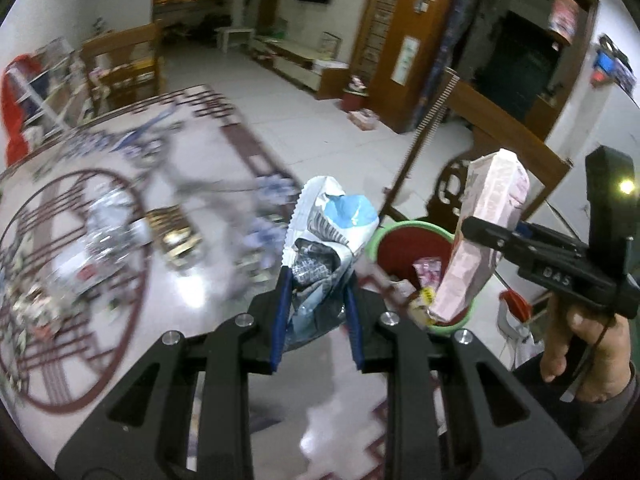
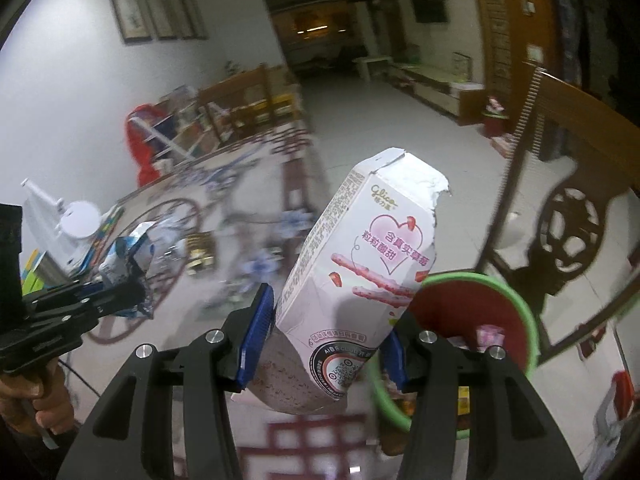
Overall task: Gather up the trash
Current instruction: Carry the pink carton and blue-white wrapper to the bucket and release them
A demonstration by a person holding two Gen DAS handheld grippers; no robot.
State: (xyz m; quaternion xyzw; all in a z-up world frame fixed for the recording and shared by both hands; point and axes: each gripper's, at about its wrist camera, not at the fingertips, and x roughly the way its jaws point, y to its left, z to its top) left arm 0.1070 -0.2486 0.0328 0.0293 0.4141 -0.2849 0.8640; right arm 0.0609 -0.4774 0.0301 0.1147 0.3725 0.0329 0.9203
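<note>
Step in hand: carrying 2 pieces of trash to the bin. Left hand-held gripper is pinched tight on a crumpled blue-and-white wrapper, held above the surface just beside the bin. Right hand-held gripper clamps a torn pink Glico strawberry snack box, tilted, beside the rim of the green-rimmed red bin. The bin already holds several wrappers.

Next move, as judged: bring each piece over the opening, then spread the jaws, 1 hand at a time.

Around: blurred litter remains on the patterned surface; a carved wooden chair stands behind the bin. Both grippers crowd 1 opening.
</note>
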